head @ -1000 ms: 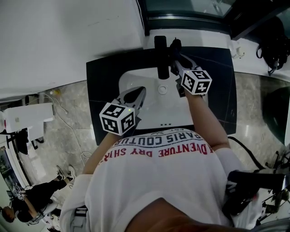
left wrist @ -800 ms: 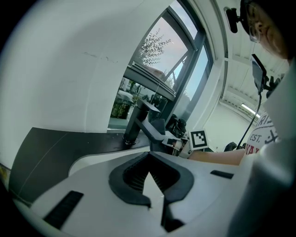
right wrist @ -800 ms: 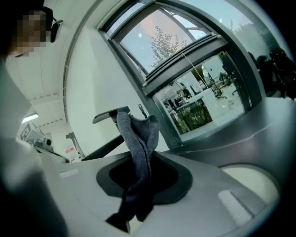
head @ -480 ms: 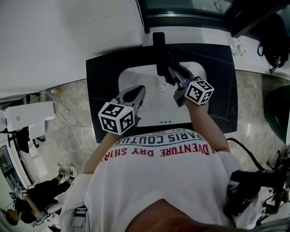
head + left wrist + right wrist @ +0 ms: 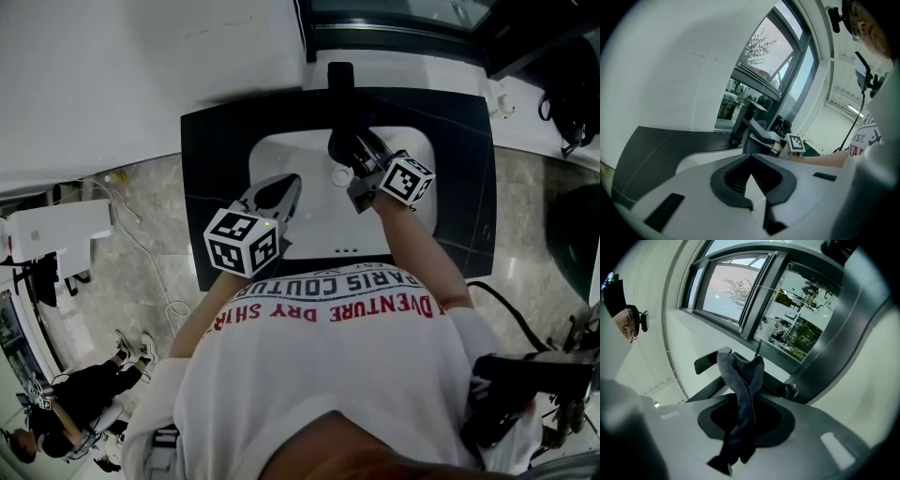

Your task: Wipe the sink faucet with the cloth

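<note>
The black faucet point(image 5: 339, 98) stands at the back of the white sink point(image 5: 281, 159), set in a dark countertop point(image 5: 211, 159). My right gripper point(image 5: 344, 150) is at the spout's front end, shut on a dark grey-blue cloth point(image 5: 740, 390) that is bunched between its jaws and lies against the faucet point(image 5: 848, 333). My left gripper point(image 5: 287, 187) hovers over the basin's left side, apart from the faucet, shut with nothing in it. The left gripper view shows its closed tips point(image 5: 757, 211), with the faucet point(image 5: 742, 123) and the cloth point(image 5: 757, 135) beyond them.
The drain point(image 5: 341, 175) lies just below the spout. A window point(image 5: 394, 19) runs behind the counter and a white wall point(image 5: 141, 75) to its left. A black bag point(image 5: 567, 84) sits at the far right. Another person point(image 5: 66, 412) is on the floor, lower left.
My right gripper has come from the faucet's right side down and left to the spout's front end, with the cloth in it. The left gripper has stayed put.
</note>
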`<state>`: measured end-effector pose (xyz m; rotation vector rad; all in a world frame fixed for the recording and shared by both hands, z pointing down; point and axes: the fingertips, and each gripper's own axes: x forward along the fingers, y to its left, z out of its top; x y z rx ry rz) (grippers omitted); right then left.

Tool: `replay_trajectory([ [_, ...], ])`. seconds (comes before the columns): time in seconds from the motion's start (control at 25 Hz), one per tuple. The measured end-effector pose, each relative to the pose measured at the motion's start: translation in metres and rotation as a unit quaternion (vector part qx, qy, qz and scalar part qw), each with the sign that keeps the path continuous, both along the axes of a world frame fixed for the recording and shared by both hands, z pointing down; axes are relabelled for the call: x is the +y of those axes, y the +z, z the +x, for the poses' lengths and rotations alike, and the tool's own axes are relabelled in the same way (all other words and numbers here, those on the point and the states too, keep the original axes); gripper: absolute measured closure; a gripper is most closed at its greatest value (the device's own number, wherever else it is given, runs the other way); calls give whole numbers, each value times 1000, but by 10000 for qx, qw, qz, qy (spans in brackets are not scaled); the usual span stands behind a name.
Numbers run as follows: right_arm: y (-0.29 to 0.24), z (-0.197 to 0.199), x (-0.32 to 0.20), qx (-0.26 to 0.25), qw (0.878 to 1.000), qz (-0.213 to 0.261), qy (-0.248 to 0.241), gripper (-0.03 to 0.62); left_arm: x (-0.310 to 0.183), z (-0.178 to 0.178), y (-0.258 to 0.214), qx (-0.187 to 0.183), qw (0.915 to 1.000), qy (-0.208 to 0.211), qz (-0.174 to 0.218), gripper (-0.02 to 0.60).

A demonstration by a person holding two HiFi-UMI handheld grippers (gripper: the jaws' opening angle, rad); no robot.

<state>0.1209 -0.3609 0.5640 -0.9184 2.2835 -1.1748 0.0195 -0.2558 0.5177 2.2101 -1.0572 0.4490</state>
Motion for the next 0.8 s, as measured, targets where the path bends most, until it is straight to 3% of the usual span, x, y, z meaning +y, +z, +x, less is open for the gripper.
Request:
replay_trajectory([
  [0.32,5,-4,-13,170,9998,-104,79,516,-5,-2,5,24,10000,12,-53,580],
  [0.8,38,-2,-16,1352,9892,-498,284,516,-5,-3,6,55,10000,-31,-36,580],
])
